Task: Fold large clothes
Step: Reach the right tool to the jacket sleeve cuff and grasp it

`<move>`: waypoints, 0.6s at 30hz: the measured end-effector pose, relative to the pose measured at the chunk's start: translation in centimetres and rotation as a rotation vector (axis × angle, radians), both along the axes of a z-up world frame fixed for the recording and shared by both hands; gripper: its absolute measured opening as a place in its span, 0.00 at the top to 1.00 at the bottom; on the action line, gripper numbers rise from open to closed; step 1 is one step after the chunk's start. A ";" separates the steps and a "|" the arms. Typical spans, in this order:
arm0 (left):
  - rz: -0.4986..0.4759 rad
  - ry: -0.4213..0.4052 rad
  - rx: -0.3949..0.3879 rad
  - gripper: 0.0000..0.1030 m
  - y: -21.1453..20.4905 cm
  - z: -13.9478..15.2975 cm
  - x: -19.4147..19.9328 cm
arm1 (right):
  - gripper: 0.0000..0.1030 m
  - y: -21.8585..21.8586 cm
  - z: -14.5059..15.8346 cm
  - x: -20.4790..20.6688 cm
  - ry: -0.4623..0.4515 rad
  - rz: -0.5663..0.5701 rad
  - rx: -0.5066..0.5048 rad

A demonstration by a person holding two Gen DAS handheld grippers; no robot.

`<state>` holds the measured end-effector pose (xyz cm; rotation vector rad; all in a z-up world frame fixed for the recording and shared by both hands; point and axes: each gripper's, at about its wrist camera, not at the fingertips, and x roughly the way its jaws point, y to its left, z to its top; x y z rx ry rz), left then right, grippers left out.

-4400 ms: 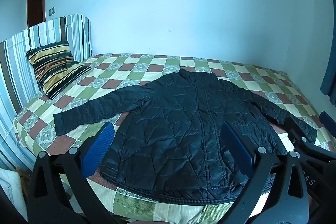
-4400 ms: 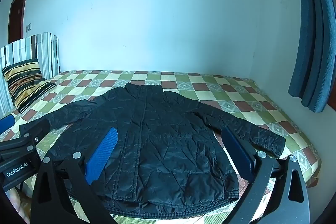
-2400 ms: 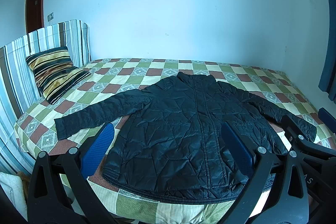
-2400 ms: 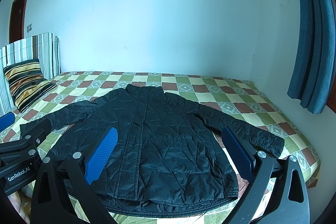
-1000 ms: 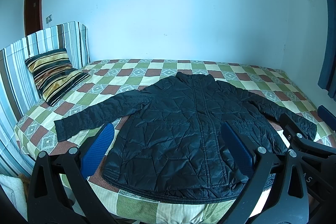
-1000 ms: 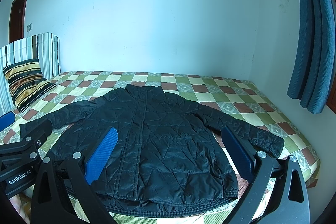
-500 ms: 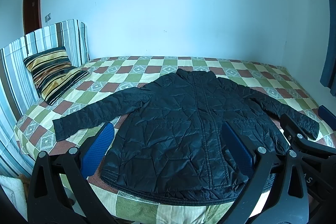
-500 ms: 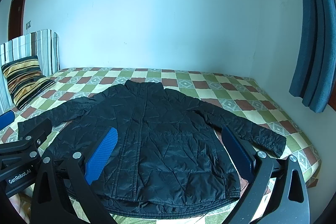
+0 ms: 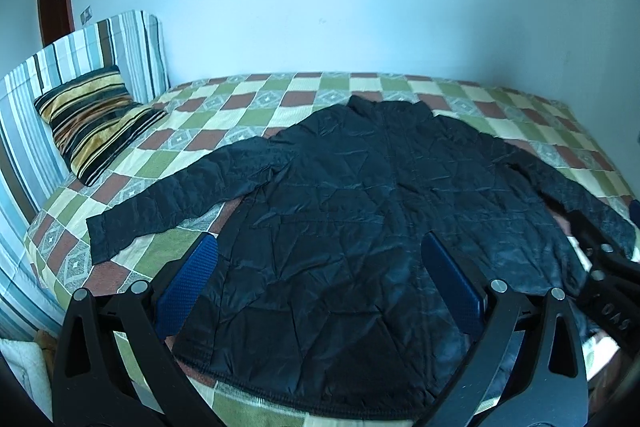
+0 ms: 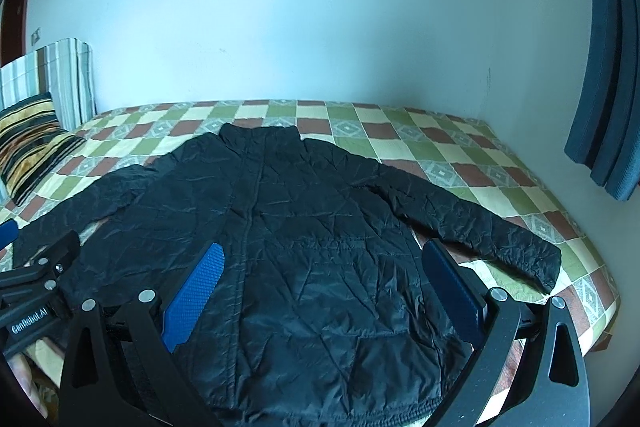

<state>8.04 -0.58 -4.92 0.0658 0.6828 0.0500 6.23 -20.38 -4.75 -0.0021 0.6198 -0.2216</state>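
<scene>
Black jacket (image 9: 360, 227) is lying flat on the checkered bed (image 9: 280, 107), sleeves spread, collar toward the wall. Left gripper (image 9: 320, 283) is hovering wide over the hem, empty. Right gripper (image 10: 320, 283) is hanging likewise, jaws wide, holding nothing, jacket ahead below both.

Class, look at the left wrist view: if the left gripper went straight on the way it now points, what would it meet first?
Most likely the black quilted jacket spread on the bed: the open left gripper points at its lower body. Depth is unclear.
</scene>
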 end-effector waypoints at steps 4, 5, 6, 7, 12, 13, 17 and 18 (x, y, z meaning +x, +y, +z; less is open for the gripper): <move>0.044 0.039 0.020 0.02 0.7 -2.0 3.3 | 0.05 -2.0 -1.7 2.9 0.040 -0.039 0.012; 0.053 0.053 0.024 0.02 1.0 -2.5 4.1 | 0.05 -2.3 -2.0 3.2 0.048 -0.047 0.012; 0.066 0.067 0.024 0.02 1.4 -3.0 5.0 | 0.05 -3.4 -2.5 4.0 0.063 -0.069 0.015; 0.085 0.080 0.024 0.02 1.9 -3.6 5.9 | 0.05 -4.2 -2.9 4.6 0.071 -0.086 0.020; 0.169 0.130 0.047 0.02 4.2 -6.2 9.1 | 0.05 -10.2 -5.1 6.6 0.107 -0.189 0.078; 0.178 0.140 0.045 0.02 4.6 -6.5 9.4 | 0.05 -11.9 -5.6 6.8 0.114 -0.229 0.092; 0.201 0.153 0.052 0.02 5.4 -7.4 10.4 | 0.05 -18.4 -7.4 7.0 0.132 -0.387 0.121; 0.203 0.154 0.053 0.02 5.6 -7.6 10.7 | 0.05 -19.7 -7.7 6.8 0.134 -0.418 0.123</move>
